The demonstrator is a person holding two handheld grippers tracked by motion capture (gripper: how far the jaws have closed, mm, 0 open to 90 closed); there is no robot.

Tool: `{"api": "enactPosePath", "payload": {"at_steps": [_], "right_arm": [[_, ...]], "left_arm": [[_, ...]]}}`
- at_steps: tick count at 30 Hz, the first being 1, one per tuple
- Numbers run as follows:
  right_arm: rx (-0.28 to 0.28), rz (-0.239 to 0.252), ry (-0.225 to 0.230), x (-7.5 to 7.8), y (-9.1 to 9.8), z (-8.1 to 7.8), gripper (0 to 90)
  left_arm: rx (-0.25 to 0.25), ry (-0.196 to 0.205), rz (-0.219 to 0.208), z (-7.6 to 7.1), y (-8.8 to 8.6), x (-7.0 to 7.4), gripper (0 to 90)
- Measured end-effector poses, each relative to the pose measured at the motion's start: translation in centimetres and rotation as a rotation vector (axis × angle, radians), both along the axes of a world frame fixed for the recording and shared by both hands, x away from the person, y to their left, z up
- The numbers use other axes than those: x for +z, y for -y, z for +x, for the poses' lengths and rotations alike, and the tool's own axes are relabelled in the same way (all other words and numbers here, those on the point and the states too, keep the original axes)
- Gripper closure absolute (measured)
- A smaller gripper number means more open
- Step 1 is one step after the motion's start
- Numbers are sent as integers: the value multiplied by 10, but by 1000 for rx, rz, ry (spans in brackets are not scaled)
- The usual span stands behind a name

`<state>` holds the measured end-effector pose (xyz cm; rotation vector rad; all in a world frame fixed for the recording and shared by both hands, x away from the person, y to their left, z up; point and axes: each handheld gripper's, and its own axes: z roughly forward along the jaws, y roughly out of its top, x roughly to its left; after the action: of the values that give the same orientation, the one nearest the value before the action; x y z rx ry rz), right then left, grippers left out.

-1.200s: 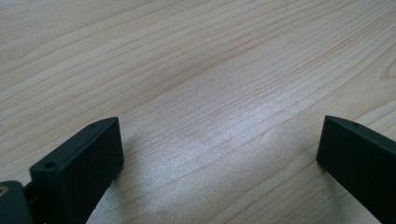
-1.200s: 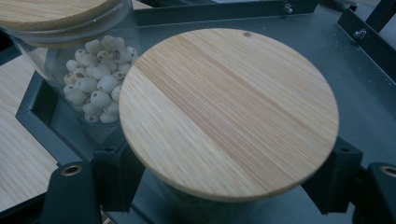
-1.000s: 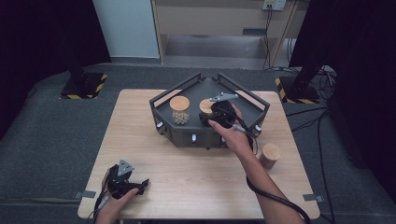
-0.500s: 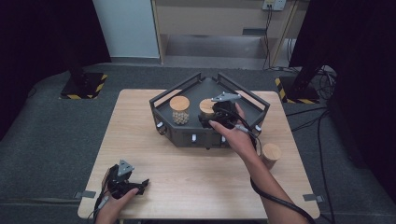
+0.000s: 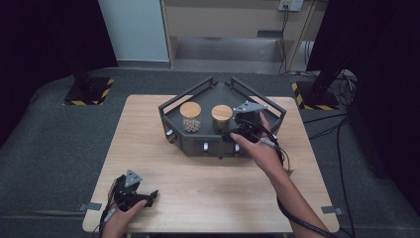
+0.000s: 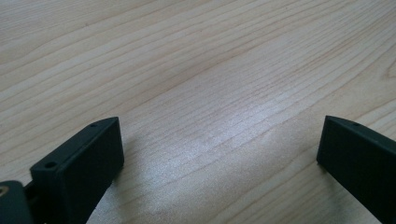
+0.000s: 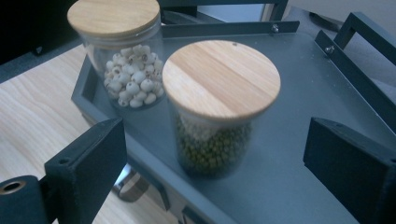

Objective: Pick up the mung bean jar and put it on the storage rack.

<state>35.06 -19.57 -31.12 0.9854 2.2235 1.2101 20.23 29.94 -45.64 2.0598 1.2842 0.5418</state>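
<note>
Right gripper (image 7: 215,172) is standing spread, jaws having just been opening, nothing pinched. Green-bean jar (image 7: 212,140) is sitting upright on the dark tray (image 7: 299,98) straight ahead of its jaws, apart from both. Left gripper (image 6: 219,158) is idling spread over bare table.

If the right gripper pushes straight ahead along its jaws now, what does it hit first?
Most likely the green-bean jar on the grey tray: it stands centred ahead of the right gripper, whose jaws have just been opening and stand apart from it.
</note>
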Motion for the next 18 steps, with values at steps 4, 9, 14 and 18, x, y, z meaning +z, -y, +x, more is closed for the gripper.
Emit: {"api": "enactPosePath", "payload": {"at_steps": [4,9,14,18], "right_arm": [[2,-5,2,2,7,-6,61],[6,-6,-9,1,14,-9,59],[14,-8,-18,0,19,-13,58],[19,-13,-24,-1,22,-16,56]], "left_arm": [[0,0,0,0,0,0,0],[0,0,0,0,0,0,0],[0,0,0,0,0,0,0],[0,0,0,0,0,0,0]]}}
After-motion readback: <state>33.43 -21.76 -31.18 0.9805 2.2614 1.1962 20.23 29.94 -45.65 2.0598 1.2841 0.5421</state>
